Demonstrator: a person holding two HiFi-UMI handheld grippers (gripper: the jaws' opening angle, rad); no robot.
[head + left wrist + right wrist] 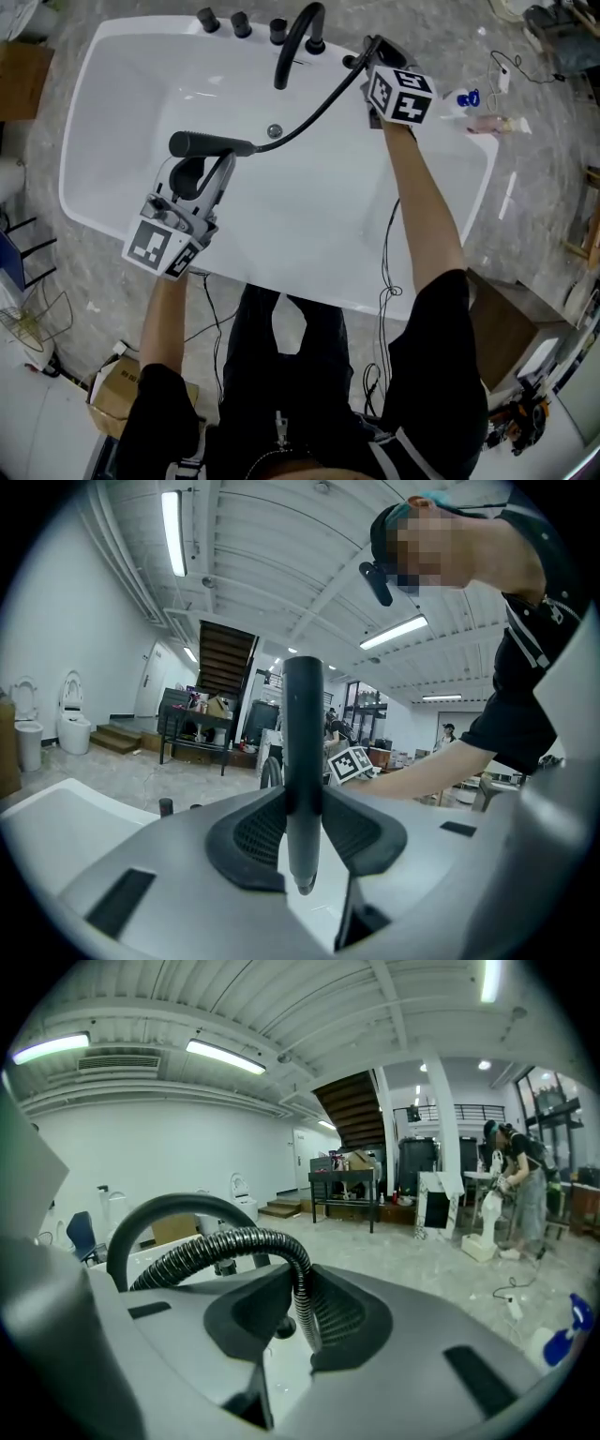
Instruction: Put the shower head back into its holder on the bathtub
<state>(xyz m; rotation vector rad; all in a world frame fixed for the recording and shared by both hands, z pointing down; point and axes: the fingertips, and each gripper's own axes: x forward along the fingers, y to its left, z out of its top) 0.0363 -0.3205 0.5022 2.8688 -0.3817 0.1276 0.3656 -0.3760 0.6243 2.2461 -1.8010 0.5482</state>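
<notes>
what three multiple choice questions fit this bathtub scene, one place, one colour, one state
1. The shower head is: A in its holder; B held over the bathtub; C on the floor.
2. The bathtub is: A black; B white; C blue.
3. The right gripper is: A open and empty; B shut on the faucet; C shut on the hose.
Answers: 1 B, the left gripper clamps it above the bathtub; 2 B, its walls show white; 3 C, the ribbed hose sits pinched between its jaws.
</notes>
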